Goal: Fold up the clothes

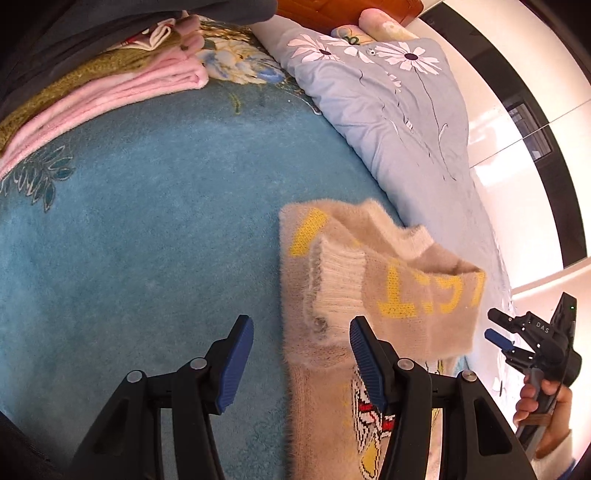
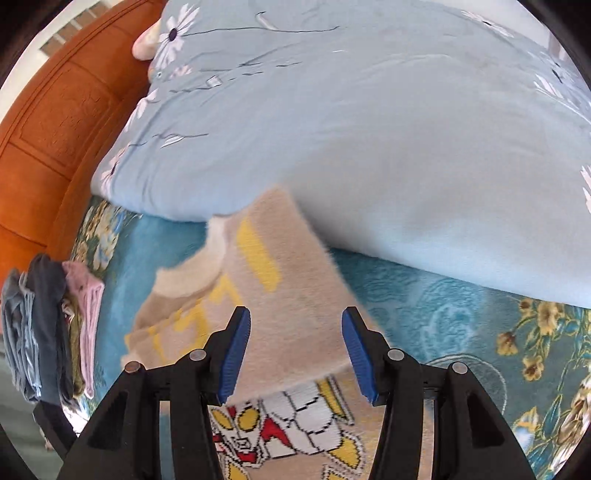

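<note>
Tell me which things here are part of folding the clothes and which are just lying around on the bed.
Part of the job:
- beige sweater, partly folded
- stack of folded clothes
- left gripper, open
- right gripper, open

Just lying about:
- blue flowered quilt
- pillow
- teal blanket underneath
- orange headboard

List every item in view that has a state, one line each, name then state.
beige sweater: lying on the bed, partly folded, held by neither gripper.
stack of clothes: folded, piled near the headboard.
blue quilt: bunched up beside the sweater.
left gripper: jaws open, empty.
right gripper: jaws open, empty.
</note>
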